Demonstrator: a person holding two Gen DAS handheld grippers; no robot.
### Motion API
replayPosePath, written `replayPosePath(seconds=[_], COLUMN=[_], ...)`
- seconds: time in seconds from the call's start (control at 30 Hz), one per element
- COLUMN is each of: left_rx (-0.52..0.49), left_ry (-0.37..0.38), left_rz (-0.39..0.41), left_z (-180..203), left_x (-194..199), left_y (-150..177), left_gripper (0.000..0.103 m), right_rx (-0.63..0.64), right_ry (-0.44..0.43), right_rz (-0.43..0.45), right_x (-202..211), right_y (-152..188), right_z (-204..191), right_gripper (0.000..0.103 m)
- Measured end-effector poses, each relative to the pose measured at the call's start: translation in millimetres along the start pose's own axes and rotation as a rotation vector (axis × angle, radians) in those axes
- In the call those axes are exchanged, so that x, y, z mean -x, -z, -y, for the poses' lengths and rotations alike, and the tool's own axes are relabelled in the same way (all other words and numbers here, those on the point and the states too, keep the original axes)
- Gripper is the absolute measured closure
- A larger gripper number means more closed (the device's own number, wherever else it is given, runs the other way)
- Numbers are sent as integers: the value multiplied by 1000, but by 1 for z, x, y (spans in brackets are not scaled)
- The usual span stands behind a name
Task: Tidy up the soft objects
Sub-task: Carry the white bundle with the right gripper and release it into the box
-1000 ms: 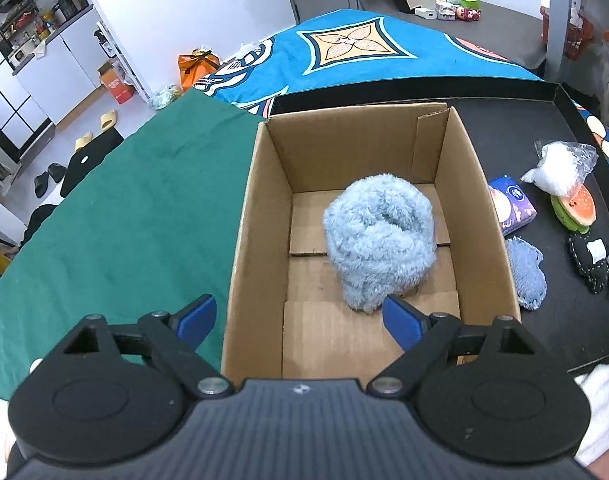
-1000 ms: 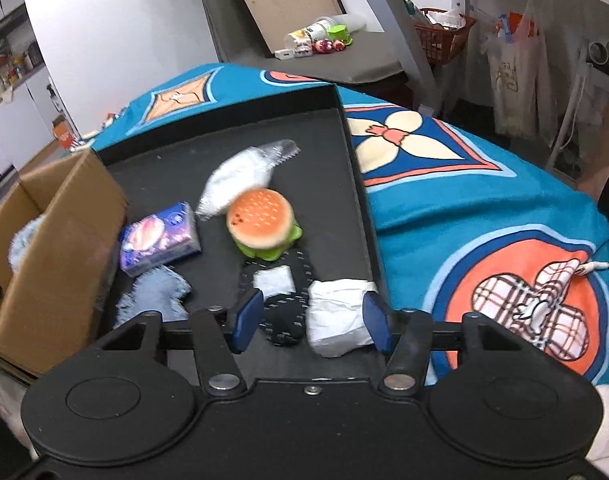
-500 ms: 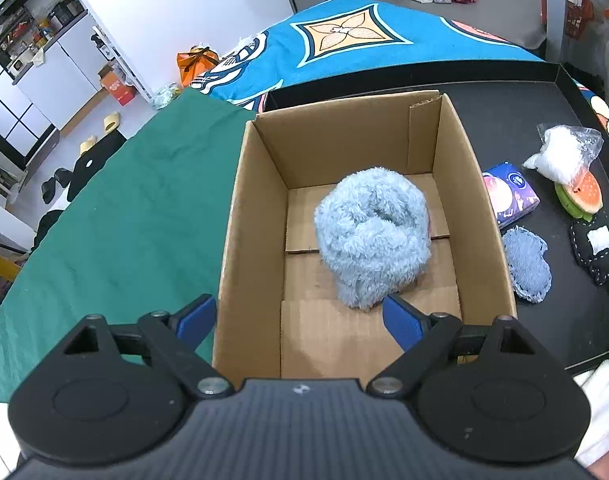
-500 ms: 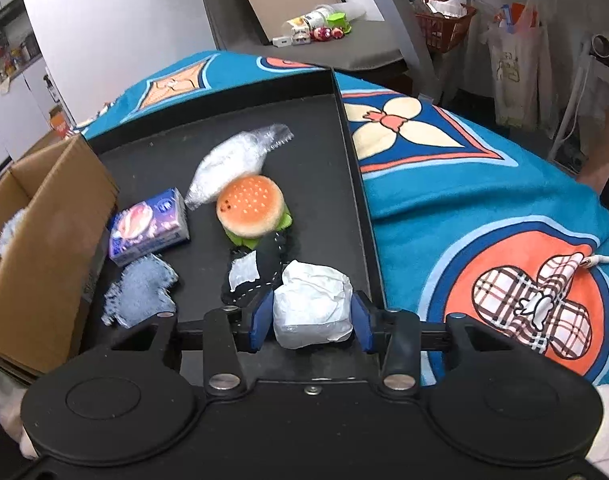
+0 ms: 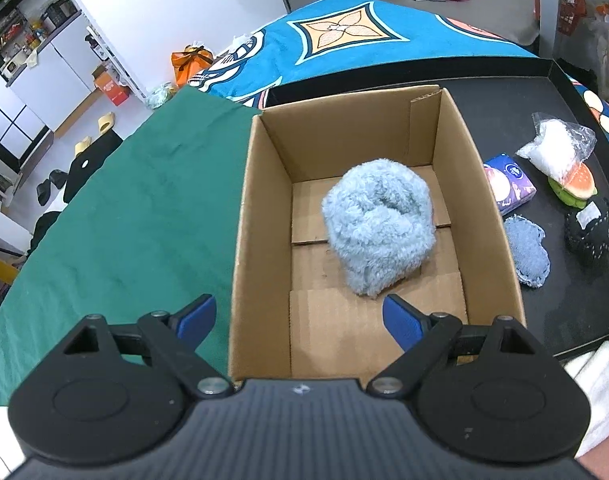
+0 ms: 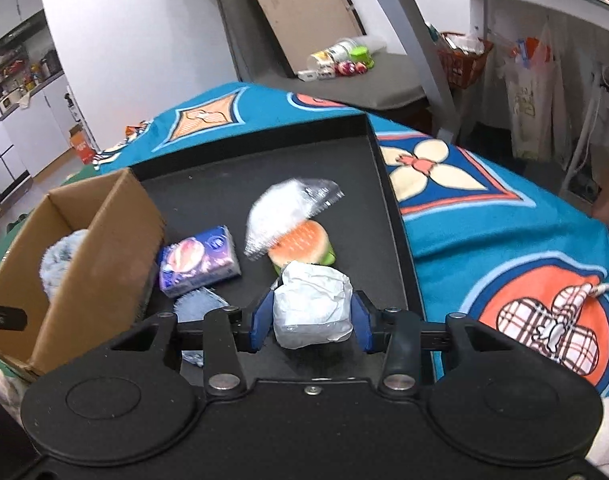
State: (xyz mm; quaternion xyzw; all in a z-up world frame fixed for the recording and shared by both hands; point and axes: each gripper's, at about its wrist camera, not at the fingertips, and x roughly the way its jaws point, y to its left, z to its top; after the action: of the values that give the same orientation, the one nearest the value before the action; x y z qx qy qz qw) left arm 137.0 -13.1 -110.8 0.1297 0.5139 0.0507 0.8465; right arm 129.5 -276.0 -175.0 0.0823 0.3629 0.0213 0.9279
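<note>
Bench covered by a blue patterned cloth [image 6: 484, 236] and, on its left part, a dark green cloth [image 5: 136, 216]. A shallow black rimmed tray [image 6: 264, 176] lies on the blue cloth. An open brown cardboard box [image 5: 240, 240] stands at the tray's left end, beside the green cloth. Directly on the tray floor, right of the box: a purple tissue packet [image 6: 200, 262] just beside the box wall; a light-blue knitted cloth [image 5: 528, 252] nearer the front edge; a clear crinkled bag of white filling [image 6: 288, 208] resting against a burger-shaped soft toy [image 6: 302, 242]; a black stitched pouch [image 5: 588, 232].
</note>
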Motion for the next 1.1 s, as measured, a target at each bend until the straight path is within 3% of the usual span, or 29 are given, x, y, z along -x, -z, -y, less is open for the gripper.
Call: replayPosePath(seconds=[0.67, 0.77, 1.1], left_rx=[88, 90, 130], left_ry=[89, 109, 178], left_rz=[3, 9, -4], left_z=[-46, -48, -55], left_x=[-9, -9, -19], left_y=[6, 8, 14], left_gripper=[17, 23, 57], right_rx=[80, 100, 193], right_ry=[-81, -96, -147], right_rz=[42, 49, 65], right_x=[21, 23, 22], right_y=[-27, -32, -42], right_z=[-62, -75, -124], right_gripper=[62, 62, 61])
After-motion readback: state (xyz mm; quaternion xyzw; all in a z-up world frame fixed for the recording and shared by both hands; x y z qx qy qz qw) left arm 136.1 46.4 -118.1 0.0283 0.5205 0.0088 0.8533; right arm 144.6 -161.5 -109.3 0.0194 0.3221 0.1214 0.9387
